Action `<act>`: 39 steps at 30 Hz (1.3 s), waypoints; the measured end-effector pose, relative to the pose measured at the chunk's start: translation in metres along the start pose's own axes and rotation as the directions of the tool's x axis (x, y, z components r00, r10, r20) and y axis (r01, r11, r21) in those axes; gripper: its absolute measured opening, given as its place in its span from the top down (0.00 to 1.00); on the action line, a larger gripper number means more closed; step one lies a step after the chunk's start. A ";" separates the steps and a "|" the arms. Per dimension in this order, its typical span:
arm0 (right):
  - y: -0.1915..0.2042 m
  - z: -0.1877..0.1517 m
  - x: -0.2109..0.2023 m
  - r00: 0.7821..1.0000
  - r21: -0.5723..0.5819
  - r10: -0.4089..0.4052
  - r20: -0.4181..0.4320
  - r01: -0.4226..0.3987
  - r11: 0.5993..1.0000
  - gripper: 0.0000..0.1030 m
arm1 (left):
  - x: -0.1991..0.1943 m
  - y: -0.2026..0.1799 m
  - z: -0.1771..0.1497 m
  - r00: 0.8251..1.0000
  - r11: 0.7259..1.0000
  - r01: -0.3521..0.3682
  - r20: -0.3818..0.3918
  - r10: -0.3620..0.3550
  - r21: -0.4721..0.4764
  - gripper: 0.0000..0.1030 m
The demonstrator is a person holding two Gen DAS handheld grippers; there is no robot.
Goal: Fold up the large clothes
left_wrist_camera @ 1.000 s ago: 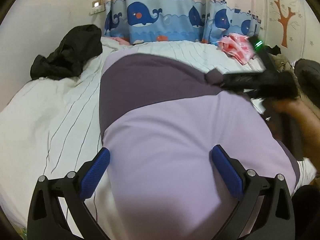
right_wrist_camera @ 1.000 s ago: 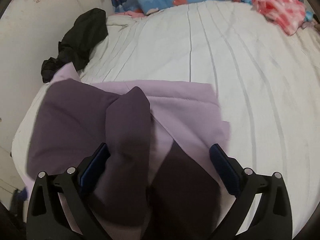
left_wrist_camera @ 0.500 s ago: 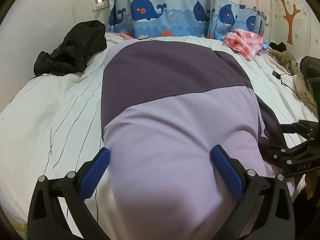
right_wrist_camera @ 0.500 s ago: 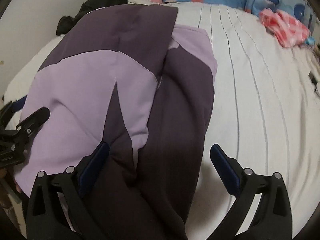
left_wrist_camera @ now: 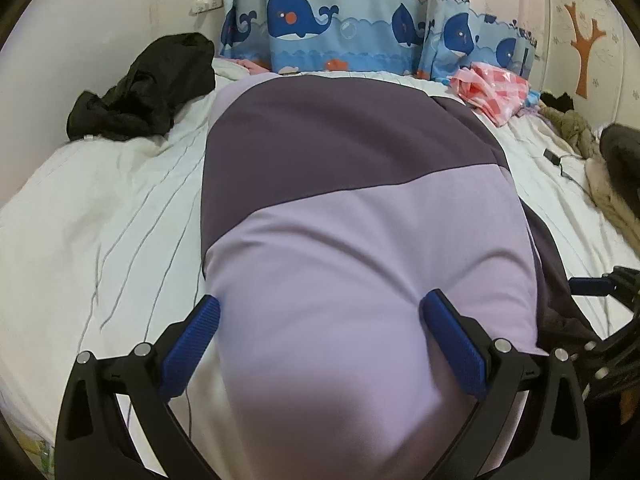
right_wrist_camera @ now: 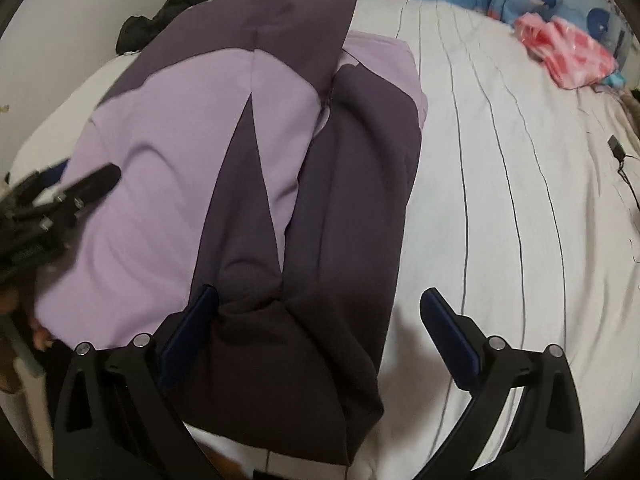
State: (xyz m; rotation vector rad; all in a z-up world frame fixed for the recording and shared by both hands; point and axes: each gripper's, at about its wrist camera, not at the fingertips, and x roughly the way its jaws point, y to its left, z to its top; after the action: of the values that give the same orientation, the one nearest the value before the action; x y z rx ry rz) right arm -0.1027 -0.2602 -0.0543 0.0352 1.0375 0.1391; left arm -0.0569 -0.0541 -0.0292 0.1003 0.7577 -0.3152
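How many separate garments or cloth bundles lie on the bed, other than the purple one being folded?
2 clear ones: a black bundle at the far left by the wall, a pink checked one far right by the curtain. Blurry items at the right edge may be more.

A white striped bedsheet (left_wrist_camera: 100, 216) spread out on both sides of the fingers. A crumpled black garment (left_wrist_camera: 148, 88) lay far ahead and to the left of them, near the wall. A whale-print curtain (left_wrist_camera: 320, 24) hung straight ahead. A pink checked cloth (left_wrist_camera: 492, 88) sat ahead to the right, with a black cable (right_wrist_camera: 622, 160) farther right. A tree sticker (left_wrist_camera: 584, 52) marked the right wall.
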 end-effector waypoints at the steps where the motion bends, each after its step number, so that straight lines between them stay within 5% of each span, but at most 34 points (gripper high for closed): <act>1: -0.002 0.005 -0.008 1.000 -0.002 0.008 0.009 -0.008 1.000 0.07 | 0.000 0.003 0.000 1.000 1.000 0.007 0.000 -0.007 -0.012 0.05; 7: -0.009 0.067 -0.049 0.979 0.049 -0.024 0.201 0.015 0.999 0.07 | 0.001 0.005 0.000 1.000 1.000 0.013 0.002 -0.013 -0.022 0.05; 10: -0.018 0.102 -0.025 0.976 0.076 -0.060 0.210 0.045 0.996 0.07 | 0.002 0.008 0.000 1.000 0.999 0.023 0.003 -0.023 -0.031 0.05; 12: -0.029 0.111 0.025 0.982 0.085 -0.121 0.143 0.109 0.990 0.07 | 0.002 0.008 0.000 1.000 0.999 0.031 0.005 -0.030 -0.033 0.05; 14: -0.042 0.105 0.076 0.997 0.130 -0.010 0.071 0.000 0.991 0.06 | 0.002 0.006 0.001 1.000 0.999 0.028 0.005 -0.028 -0.020 0.05; 16: -0.057 0.100 0.080 0.997 0.199 0.066 0.050 -0.075 0.977 0.06 | 0.003 0.003 0.001 1.000 1.000 0.015 -0.001 -0.015 -0.006 0.05; 19: -0.057 0.107 0.052 0.999 0.185 0.033 0.043 -0.040 0.982 0.07 | 0.004 0.006 0.001 1.000 1.000 0.016 0.000 -0.016 -0.011 0.05; 23: -0.027 0.083 -0.029 0.976 0.083 0.071 0.206 -0.090 0.993 0.07 | 0.004 0.010 0.002 1.000 0.999 0.028 -0.001 -0.028 -0.037 0.05; 26: 0.000 0.052 -0.036 0.984 -0.016 0.016 0.179 -0.013 1.000 0.07 | 0.005 0.010 0.003 1.000 1.000 0.016 -0.001 -0.016 -0.027 0.05; 27: 0.016 0.035 -0.005 0.994 -0.099 -0.081 0.073 0.088 0.991 0.07 | 0.005 0.010 0.002 1.000 1.000 0.015 -0.002 -0.015 -0.026 0.05; 28: 0.020 0.022 0.015 0.993 -0.142 -0.106 0.054 0.113 0.983 0.07 | 0.006 0.009 0.002 1.000 1.000 0.015 -0.007 -0.015 -0.019 0.05; 32: 0.001 0.011 0.028 0.998 0.018 -0.007 0.057 0.006 1.000 0.07 | 0.004 -0.003 0.000 0.999 0.998 -0.049 -0.007 0.049 0.033 0.05; 39: 0.020 0.009 -0.020 0.990 -0.044 -0.060 0.128 0.066 0.997 0.07 | 0.003 0.001 0.001 0.999 0.998 -0.054 0.001 0.054 0.013 0.05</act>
State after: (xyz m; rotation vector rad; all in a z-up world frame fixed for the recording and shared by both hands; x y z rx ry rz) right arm -0.1075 -0.2426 -0.0306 -0.0318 0.9075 0.1032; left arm -0.0543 -0.0541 -0.0305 0.1323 0.7510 -0.2683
